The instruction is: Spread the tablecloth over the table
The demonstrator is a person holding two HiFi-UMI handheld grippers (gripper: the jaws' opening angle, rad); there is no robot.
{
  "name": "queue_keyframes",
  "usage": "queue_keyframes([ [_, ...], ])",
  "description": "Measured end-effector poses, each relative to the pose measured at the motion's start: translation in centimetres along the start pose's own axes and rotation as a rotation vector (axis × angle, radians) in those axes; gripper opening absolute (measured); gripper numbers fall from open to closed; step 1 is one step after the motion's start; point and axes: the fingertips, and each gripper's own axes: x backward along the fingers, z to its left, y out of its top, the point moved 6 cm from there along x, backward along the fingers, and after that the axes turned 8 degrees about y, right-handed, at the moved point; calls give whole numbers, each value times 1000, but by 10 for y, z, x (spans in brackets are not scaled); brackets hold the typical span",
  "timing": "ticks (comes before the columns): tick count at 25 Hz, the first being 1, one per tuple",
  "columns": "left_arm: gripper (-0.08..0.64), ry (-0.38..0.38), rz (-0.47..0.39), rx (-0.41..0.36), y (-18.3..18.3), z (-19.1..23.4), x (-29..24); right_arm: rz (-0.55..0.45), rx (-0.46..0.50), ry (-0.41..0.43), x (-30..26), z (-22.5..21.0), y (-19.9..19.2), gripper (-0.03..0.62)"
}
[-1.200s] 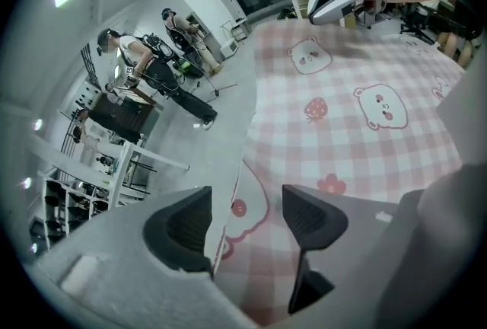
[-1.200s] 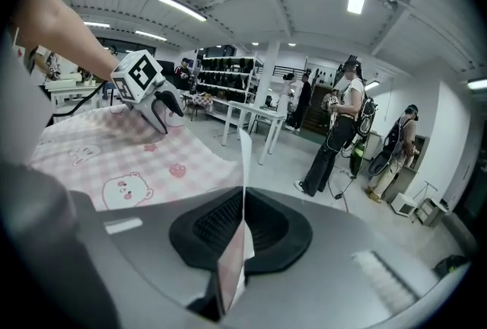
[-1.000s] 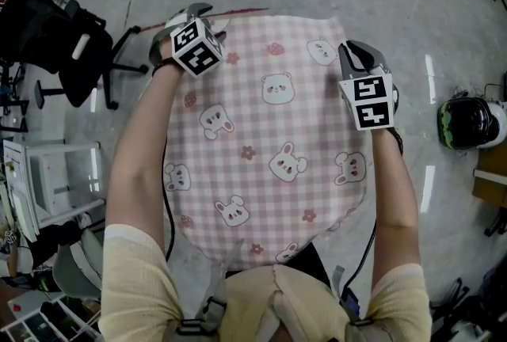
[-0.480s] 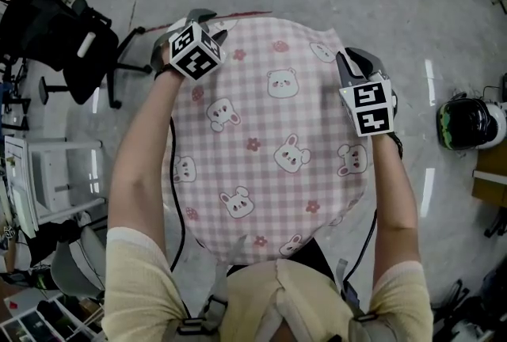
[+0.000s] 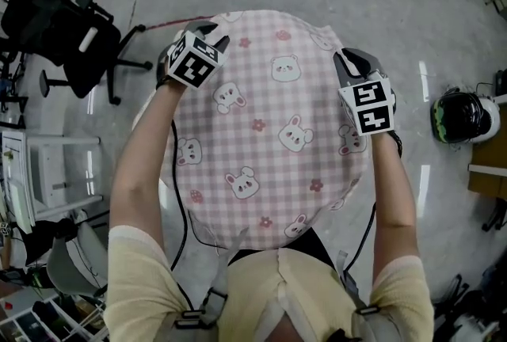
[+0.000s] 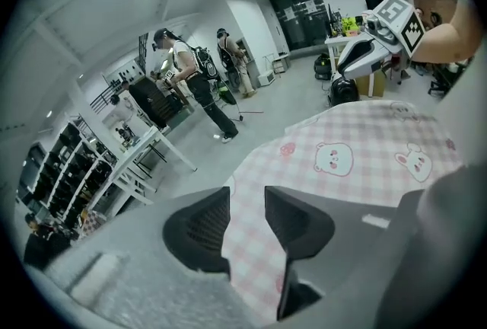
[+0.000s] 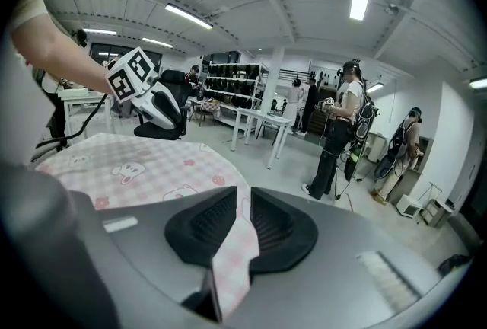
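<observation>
Since a second ago the pink-and-white checked tablecloth with bear and rabbit prints (image 5: 269,134) has ballooned from a flatter sheet into a dome. Both grippers now sit slightly nearer the person.

Head view: the cloth hangs in the air between the left gripper (image 5: 207,30) and the right gripper (image 5: 348,62), each at a far corner. The near edge droops toward the person's chest. No table shows beneath it, since the cloth hides whatever is under it. A black wheeled office chair (image 5: 55,24) stands close by on the left.

Left gripper view: the left gripper (image 6: 245,225) has the cloth's edge running between its two dark pads, which pinch it. The gap looks fairly wide, with only a thin strip of fabric caught. The rest of the tablecloth (image 6: 358,160) swells up toward the other gripper.

Right gripper view: the right gripper (image 7: 242,225) is closed tight on a fold that dangles below the pads. The tablecloth (image 7: 144,167) stretches away to the left.

Risks, as I judge them:
- Trapped air could tug the thin edge out of the left pinch, dropping that corner.
- Uneven lowering would lay the cloth skewed or wrinkled.
- With the table out of sight, the overhang could end up lopsided.
</observation>
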Motion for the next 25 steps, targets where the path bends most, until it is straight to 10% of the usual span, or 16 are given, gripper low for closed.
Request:
queue_keyframes([
  [25, 144, 15, -187, 285, -29, -36, 199, -52, -15, 57, 86, 103, 45, 6],
])
